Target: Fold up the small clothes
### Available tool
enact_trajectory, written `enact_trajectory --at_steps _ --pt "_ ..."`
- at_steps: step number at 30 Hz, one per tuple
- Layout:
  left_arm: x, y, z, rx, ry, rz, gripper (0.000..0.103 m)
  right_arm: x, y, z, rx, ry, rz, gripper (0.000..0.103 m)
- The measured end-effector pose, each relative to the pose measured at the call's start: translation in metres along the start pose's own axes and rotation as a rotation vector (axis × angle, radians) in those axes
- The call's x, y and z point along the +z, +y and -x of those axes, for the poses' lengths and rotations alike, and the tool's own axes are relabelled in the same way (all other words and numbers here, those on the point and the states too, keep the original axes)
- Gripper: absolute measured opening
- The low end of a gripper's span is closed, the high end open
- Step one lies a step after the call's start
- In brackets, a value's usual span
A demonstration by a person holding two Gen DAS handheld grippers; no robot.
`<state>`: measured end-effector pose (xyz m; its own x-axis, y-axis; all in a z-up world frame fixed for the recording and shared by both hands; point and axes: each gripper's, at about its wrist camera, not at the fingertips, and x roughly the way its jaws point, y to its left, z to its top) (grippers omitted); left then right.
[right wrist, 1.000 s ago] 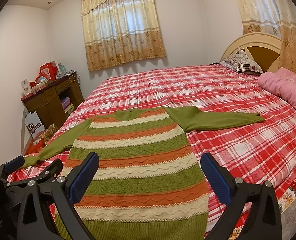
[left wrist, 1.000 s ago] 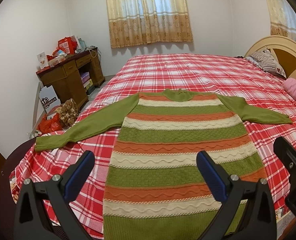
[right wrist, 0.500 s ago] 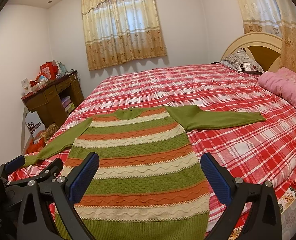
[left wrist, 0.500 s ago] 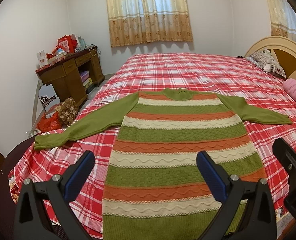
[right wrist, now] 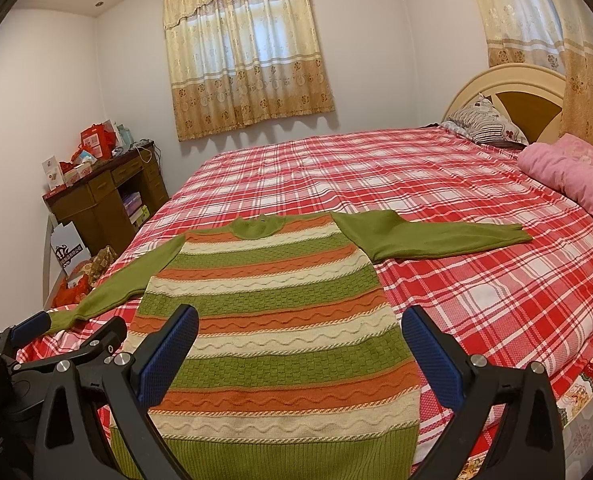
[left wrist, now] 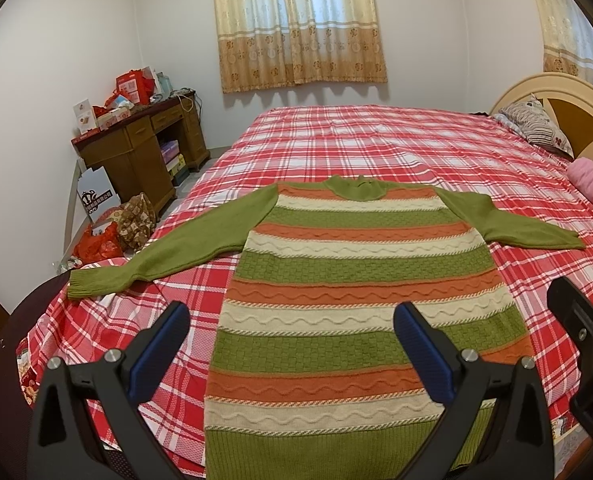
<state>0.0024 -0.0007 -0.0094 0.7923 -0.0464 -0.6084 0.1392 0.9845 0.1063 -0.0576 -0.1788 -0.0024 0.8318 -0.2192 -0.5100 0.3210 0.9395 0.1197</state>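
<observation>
A knit sweater (left wrist: 352,280) with green, orange and cream stripes lies flat on the red plaid bed (left wrist: 376,140), hem toward me, both green sleeves spread out to the sides. It also shows in the right wrist view (right wrist: 272,320). My left gripper (left wrist: 288,344) is open and empty above the lower left part of the sweater. My right gripper (right wrist: 300,344) is open and empty above the lower right part. The right gripper also shows at the left wrist view's right edge (left wrist: 580,328), and the left gripper at the right wrist view's left edge (right wrist: 68,332).
A wooden desk (left wrist: 136,148) with boxes stands left of the bed, with bags (left wrist: 112,232) on the floor beside it. A striped pillow (right wrist: 480,120), a pink blanket (right wrist: 568,176) and the headboard (right wrist: 508,84) are at the far right.
Both views have shifted very slightly; the sweater and both open grippers stay as they were.
</observation>
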Motion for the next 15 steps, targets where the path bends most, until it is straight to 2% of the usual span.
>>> enact_trajectory --at_steps 15 --pt "-0.0037 -0.0026 -0.0095 -0.002 0.018 0.001 0.103 -0.0025 0.0036 -0.0048 -0.021 0.001 0.009 0.102"
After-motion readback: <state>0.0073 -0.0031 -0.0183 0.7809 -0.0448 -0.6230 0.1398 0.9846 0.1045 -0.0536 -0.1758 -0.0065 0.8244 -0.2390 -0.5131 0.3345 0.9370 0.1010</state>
